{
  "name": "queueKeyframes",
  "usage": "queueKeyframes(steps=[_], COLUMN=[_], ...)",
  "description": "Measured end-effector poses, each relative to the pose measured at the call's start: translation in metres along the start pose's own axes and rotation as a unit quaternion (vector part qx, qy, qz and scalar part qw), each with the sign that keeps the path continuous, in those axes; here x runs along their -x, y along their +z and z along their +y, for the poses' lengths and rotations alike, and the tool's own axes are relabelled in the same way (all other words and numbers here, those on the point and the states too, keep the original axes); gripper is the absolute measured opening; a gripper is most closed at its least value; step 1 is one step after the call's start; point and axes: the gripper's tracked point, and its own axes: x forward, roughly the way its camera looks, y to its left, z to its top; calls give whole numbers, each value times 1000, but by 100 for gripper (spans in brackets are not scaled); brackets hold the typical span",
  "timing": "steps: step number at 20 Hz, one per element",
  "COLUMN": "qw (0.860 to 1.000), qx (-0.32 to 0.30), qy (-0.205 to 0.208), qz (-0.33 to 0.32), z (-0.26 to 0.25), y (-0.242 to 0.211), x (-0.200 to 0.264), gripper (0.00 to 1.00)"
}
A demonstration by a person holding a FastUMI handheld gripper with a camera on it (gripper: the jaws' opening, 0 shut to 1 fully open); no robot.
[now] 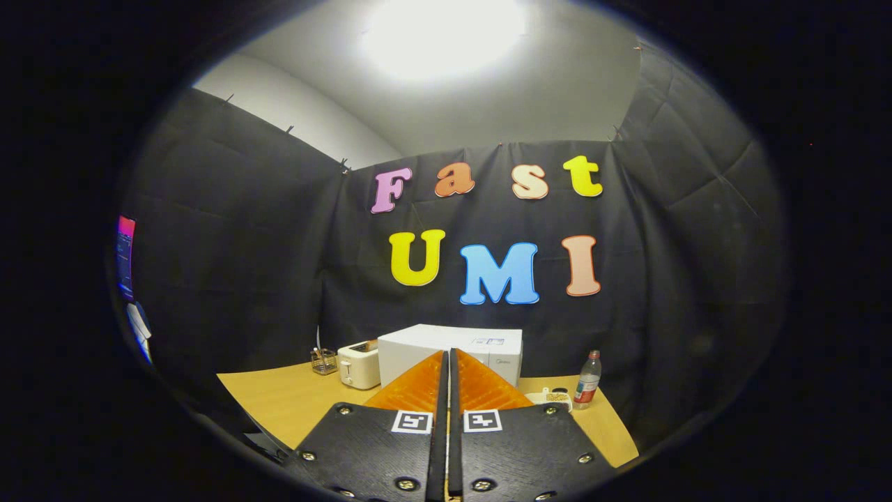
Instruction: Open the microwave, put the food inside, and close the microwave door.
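While its door sits shut, we see the white microwave [453,348] beyond the fingertips | food dish [550,399] just right of them | gripper [447,357] clenched on nothing, level above the table [293,397].

One microwave [456,352], one toaster [358,364], one bottle [587,381], maybe one dish [550,398].

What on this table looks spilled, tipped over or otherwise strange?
Nothing stands out. The microwave, toaster and bottle stand upright on the table, and the plate of food sits flat beside the bottle. The claw is shut, holding nothing, well short of the microwave.
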Motion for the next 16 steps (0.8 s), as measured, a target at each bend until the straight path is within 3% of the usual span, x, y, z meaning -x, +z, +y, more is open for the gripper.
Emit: queueKeyframes(steps=[4, 7, 8, 9, 11, 16], qw=[1000, 999, 999, 999, 1000, 999], qx=[11, 5, 1, -1, -4, 9], qy=[-15, -42, -41, -36, -27, -52], qz=[2, -8, -7, -5, -6, -11], z=[2, -10, -9, -6, -4, -17], y=[-6, -2, -2, -4, -6, -8], x=[-2, -3, -3, -3, -6, -4], gripper=[2, 69, 73, 88, 98, 99])
